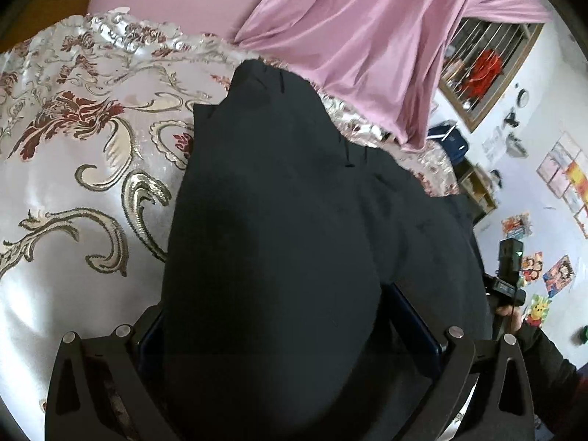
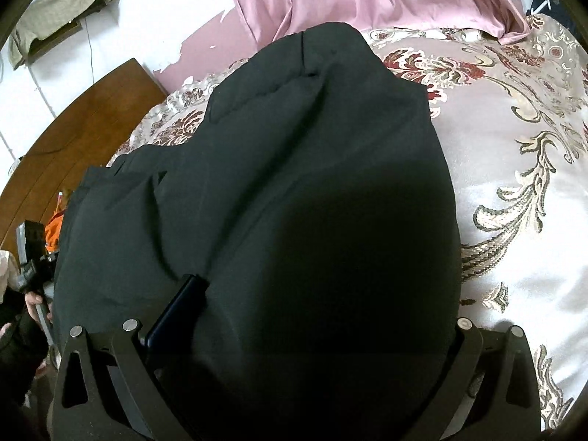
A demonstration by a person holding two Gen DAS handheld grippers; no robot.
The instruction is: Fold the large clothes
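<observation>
presently, item one: black padded coat (image 1: pixel 279 220), count one, lying on the bed's brocade bedspread (image 1: pixel 73 154) and bulging up from your six o'clock toward twelve in both wrist views. your left gripper (image 1: pixel 286 330) has its jaws clenched on a thick fold of it; your right gripper (image 2: pixel 294 323) likewise, jaws closed around a bunched fold, one blue pad (image 2: pixel 176 308) showing at seven o'clock. handling, by judgement: soft, puffy, springy, moderately heavy for cloth; the shell looks smooth and may slip, and the filling will push a fold back open. take hold at seams, hem or the quilted edge near twelve o'clock rather than mid-panel, and grip deep. item two: pink curtain (image 1: pixel 367 36), count one, hanging at one o'clock in the left view, its lower end touching the bedspread. item three: wooden headboard (image 2: pixel 84 117), count one, at nine o'clock in the right view. grippers: two. hands (image 1: pixel 511 312) seen on the handles: one per view.
</observation>
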